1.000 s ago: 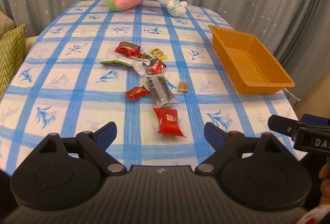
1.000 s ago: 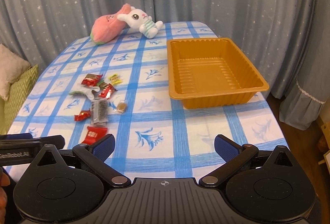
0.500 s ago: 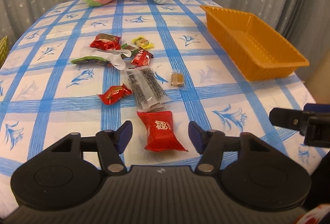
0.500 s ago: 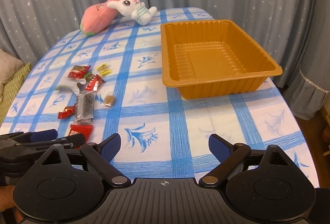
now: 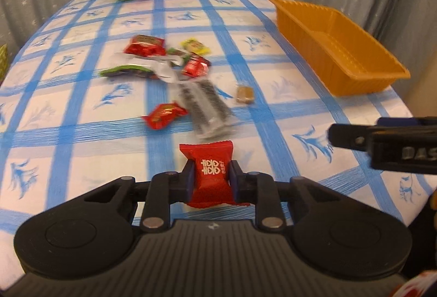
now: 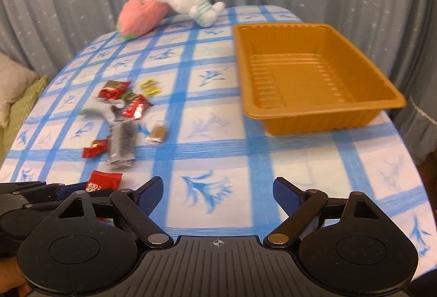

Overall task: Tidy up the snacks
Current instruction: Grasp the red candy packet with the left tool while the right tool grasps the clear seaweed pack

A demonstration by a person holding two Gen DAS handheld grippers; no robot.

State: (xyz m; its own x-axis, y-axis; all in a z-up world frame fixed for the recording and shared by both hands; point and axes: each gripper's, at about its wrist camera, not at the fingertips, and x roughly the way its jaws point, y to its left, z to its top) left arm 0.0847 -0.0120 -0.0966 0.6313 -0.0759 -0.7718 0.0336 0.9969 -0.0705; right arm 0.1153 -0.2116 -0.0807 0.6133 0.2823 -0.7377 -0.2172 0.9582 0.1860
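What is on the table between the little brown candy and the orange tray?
Nothing. In the right wrist view, only bare blue-checked tablecloth lies between the brown candy and the orange tray.

The blue-checked table (image 6: 218,149) is bare between the pile of snacks (image 6: 123,116) and the orange tray (image 6: 314,116). Two soft toys (image 6: 169,7) sit far back.

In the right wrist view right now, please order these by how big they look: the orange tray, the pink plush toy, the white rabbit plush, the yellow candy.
1. orange tray, by far the largest.
2. pink plush toy and white rabbit plush: close in size and overlapping, so I do not rank them.
3. yellow candy, the smallest.
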